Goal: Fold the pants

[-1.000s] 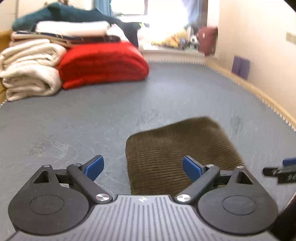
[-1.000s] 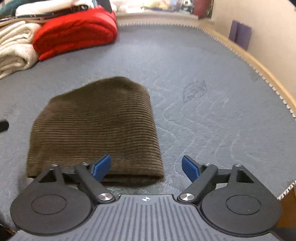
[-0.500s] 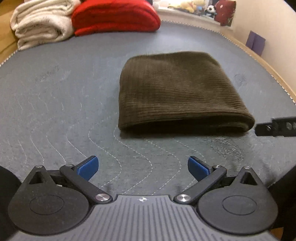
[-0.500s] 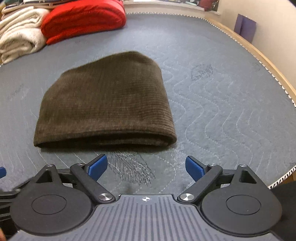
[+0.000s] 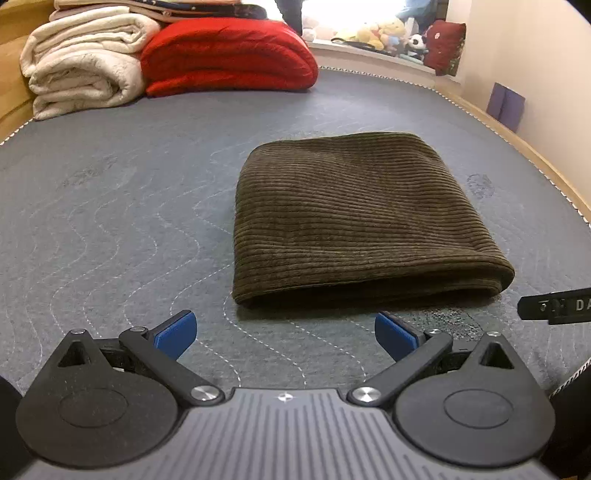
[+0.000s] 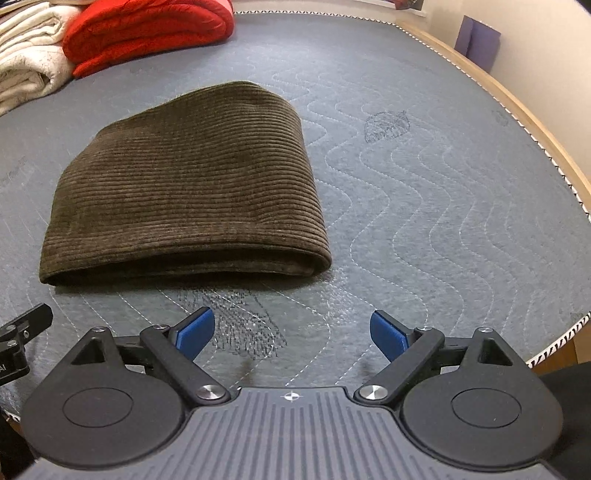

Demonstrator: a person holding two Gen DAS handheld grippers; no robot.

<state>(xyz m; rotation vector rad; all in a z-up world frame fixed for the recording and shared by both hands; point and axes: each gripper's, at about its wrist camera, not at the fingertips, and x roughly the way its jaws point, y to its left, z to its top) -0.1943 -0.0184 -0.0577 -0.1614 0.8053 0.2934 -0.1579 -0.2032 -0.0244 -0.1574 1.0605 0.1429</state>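
Note:
The brown corduroy pants (image 5: 354, 218) lie folded into a compact rectangle on the grey quilted mattress (image 5: 110, 206). The rounded fold edge faces me. They also show in the right wrist view (image 6: 184, 188). My left gripper (image 5: 284, 334) is open and empty, a short way in front of the pants' near edge. My right gripper (image 6: 291, 332) is open and empty, in front of the pants' near right corner. Neither touches the cloth.
A folded red blanket (image 5: 225, 55) and rolled cream blankets (image 5: 81, 70) are stacked at the far left. A wooden bed rim (image 6: 517, 110) runs along the right side. Soft toys (image 5: 376, 33) sit on a sill at the back. A purple object (image 5: 506, 105) leans on the wall.
Both grippers have pulled back from over the pants toward me, so the whole folded bundle now lies in front of the fingers. The pants have stayed still.

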